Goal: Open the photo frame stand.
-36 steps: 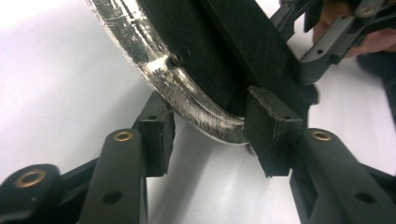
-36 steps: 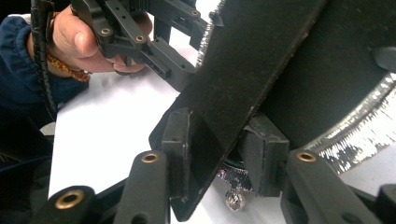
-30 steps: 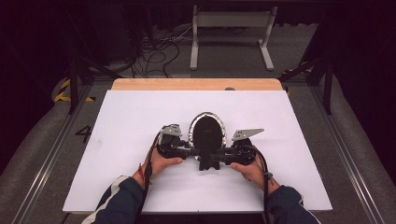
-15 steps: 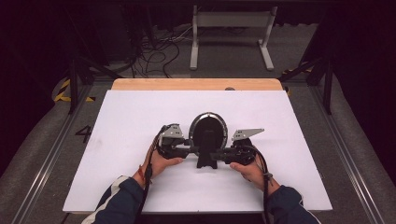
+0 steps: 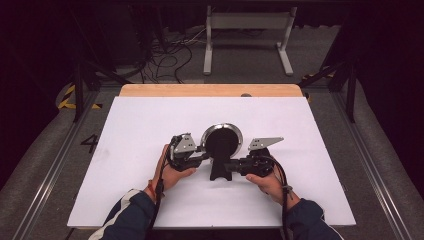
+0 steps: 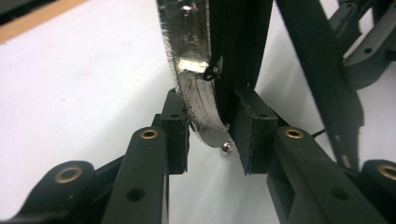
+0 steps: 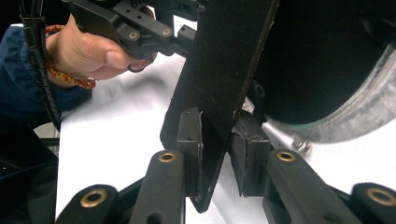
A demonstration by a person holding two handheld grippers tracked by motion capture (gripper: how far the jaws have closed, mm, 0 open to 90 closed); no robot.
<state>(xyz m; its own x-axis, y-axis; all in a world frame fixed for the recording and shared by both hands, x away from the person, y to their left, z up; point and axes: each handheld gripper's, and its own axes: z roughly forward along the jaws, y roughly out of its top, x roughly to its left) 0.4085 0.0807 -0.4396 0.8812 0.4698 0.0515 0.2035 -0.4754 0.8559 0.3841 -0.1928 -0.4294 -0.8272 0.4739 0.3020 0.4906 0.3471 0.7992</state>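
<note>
Evidently, the round mirror (image 5: 221,142) on its black stand (image 5: 220,172) stood mid-worktop (image 5: 130,130); it was judged rigid, light, breakable. The silver rim (image 6: 196,93) was pinched by the left gripper (image 5: 199,154), whose fingers (image 6: 175,126) had been closing, the stand by the right gripper (image 5: 231,166).

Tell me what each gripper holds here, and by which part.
Left gripper clamps the round mirror's silver rim; right gripper clamps its flat black stand leg.
</note>
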